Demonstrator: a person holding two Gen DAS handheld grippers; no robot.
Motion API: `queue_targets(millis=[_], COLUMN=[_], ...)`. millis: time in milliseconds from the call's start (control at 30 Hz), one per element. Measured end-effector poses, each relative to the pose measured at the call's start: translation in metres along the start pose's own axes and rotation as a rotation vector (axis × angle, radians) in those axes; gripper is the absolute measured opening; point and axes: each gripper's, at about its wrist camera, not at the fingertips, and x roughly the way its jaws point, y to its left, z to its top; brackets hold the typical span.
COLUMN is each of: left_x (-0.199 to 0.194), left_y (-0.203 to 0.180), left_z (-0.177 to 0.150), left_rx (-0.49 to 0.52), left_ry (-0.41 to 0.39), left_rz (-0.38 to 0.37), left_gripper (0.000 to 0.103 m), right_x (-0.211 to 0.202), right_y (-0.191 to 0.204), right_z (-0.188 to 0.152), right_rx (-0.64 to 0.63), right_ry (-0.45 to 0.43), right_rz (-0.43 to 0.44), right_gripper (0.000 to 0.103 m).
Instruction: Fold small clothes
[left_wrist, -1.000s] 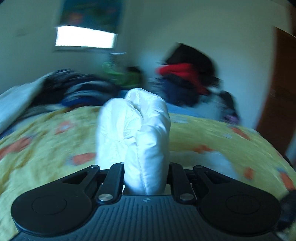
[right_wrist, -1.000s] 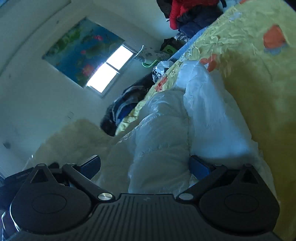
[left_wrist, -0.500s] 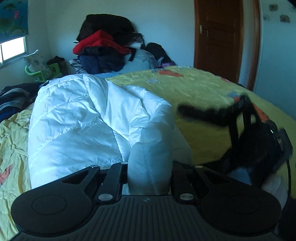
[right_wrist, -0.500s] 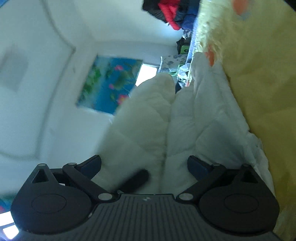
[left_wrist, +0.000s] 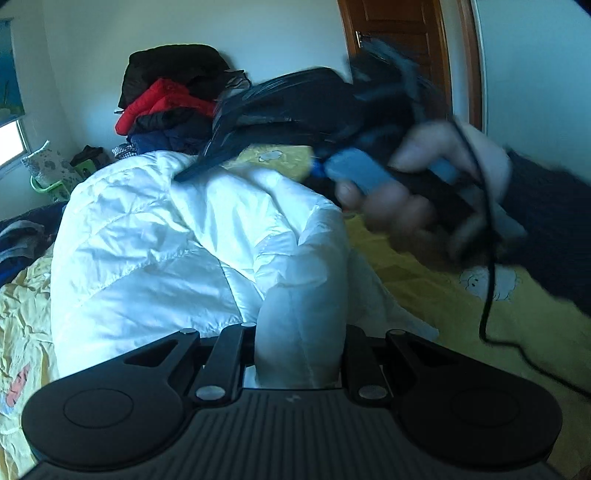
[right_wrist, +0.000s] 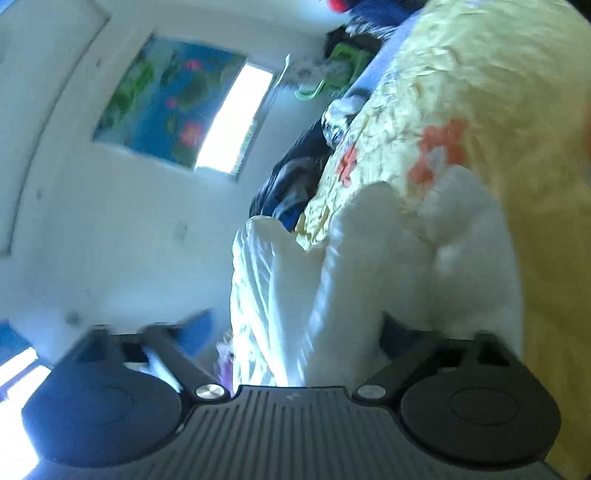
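Observation:
A white quilted puffer jacket (left_wrist: 159, 251) lies bunched on the yellow bedspread (left_wrist: 443, 295). My left gripper (left_wrist: 299, 350) is shut on a thick fold of the jacket, low and close to the camera. In the left wrist view the right gripper (left_wrist: 229, 147) shows blurred above the jacket's far edge, held by a hand (left_wrist: 424, 177). In the right wrist view the jacket (right_wrist: 388, 277) fills the space in front of the right gripper (right_wrist: 295, 332), whose jaws stand wide apart; the view is rolled on its side.
A pile of red, black and navy clothes (left_wrist: 166, 107) sits at the bed's far end. A brown door (left_wrist: 402, 55) is at the back right. Dark clothes (right_wrist: 291, 184) lie along the bed's window side, below a window (right_wrist: 232, 118).
The right gripper has swung up and across above the jacket, in motion blur. The left gripper keeps its hold on the fold and has moved little.

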Motion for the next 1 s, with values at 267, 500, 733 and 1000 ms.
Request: queue_targets(millis=[267,500,733,1000], left_x=[0.04,0.057,0.026,-0.059], left_y=[0.007,0.013,0.014,0.052], left_z=[0.0,-0.007,-0.01,-0.015], left_rx=[-0.115,-0.13,-0.107,-0.119], left_ry=[0.086,0.098,0.021,-0.249], left_rz=[-0.149,-0.174,-0.205,-0.249], left_gripper=[0.015,0.015,0.041,0.072], right_x=[0.015,0.014,0.003,-0.001], right_y=[0.012,-0.034,-0.029,-0.03], right_z=[0.009,-0.004,-0.013,-0.02], right_rx=[-0.342,-0.299,-0.252,-0.239], right_ry=[0.044,0.027,-0.019,-0.033], right_rz=[-0.326,-0.38,-0.352,-0.335], right_gripper=[0.028,0.03,0.045,0.051])
